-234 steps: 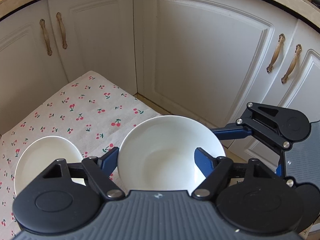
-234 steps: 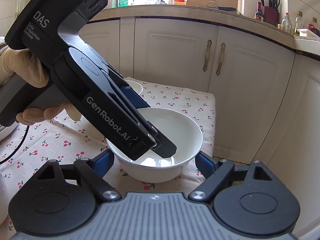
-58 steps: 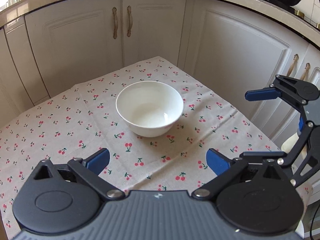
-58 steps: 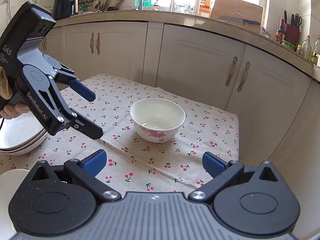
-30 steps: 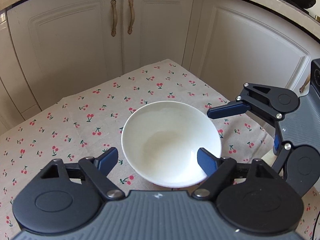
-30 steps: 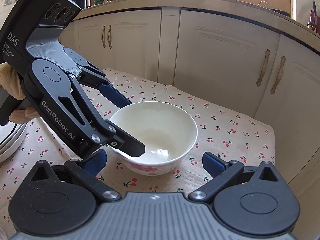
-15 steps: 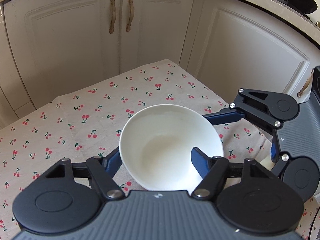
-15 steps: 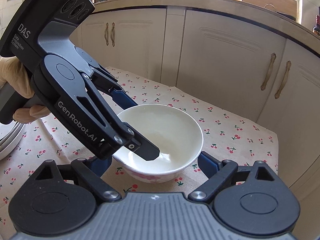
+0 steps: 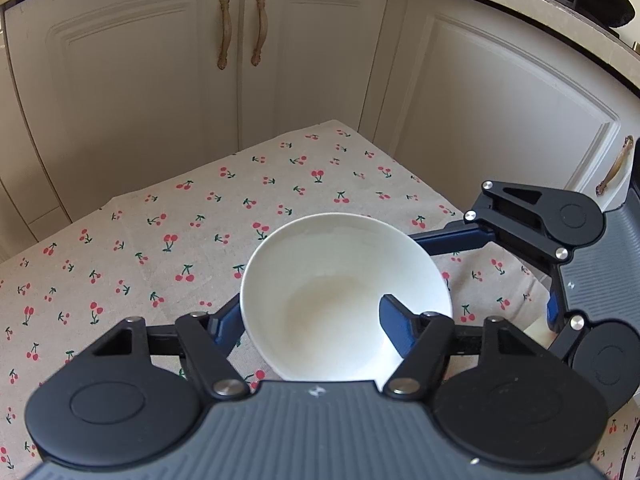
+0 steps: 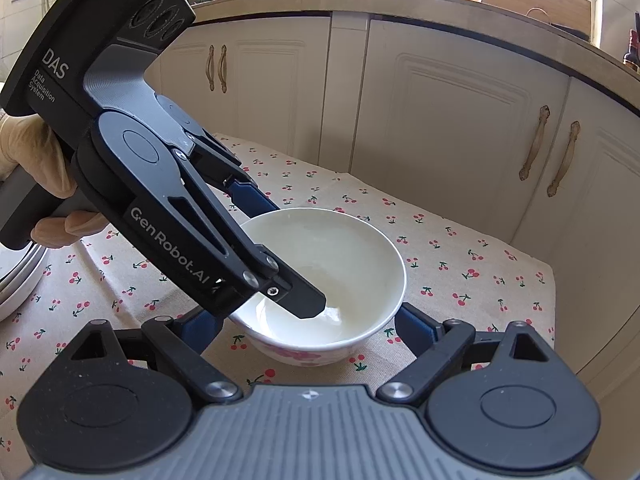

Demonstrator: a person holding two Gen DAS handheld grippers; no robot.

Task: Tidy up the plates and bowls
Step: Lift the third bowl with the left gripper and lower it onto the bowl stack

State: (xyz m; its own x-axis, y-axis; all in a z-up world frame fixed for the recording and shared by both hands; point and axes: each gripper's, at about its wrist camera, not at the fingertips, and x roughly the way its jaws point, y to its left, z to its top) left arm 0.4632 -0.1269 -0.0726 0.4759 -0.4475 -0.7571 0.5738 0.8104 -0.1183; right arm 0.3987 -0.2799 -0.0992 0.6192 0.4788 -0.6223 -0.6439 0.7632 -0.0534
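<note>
A white bowl [image 9: 344, 292] with a pink flower print [image 10: 320, 292] stands on the cherry-print tablecloth [image 9: 160, 232]. My left gripper [image 9: 308, 320] is shut on the bowl's near wall, one finger inside the bowl and one outside. In the right wrist view the left gripper [image 10: 276, 248] reaches in from the left, one finger resting in the bowl. My right gripper [image 10: 304, 328] is open, with a finger on either side of the bowl's base. It shows at the right in the left wrist view [image 9: 500, 264].
White cupboard doors [image 9: 160, 80] close in behind and right of the table. The table's far corner [image 9: 336, 124] and right edge [image 10: 548, 276] lie near the bowl. A stack of white plates [image 10: 16, 280] sits at the left edge.
My left gripper moved in over the bowl and closed on its wall. My right gripper came closer, its fingers now flanking the bowl's base.
</note>
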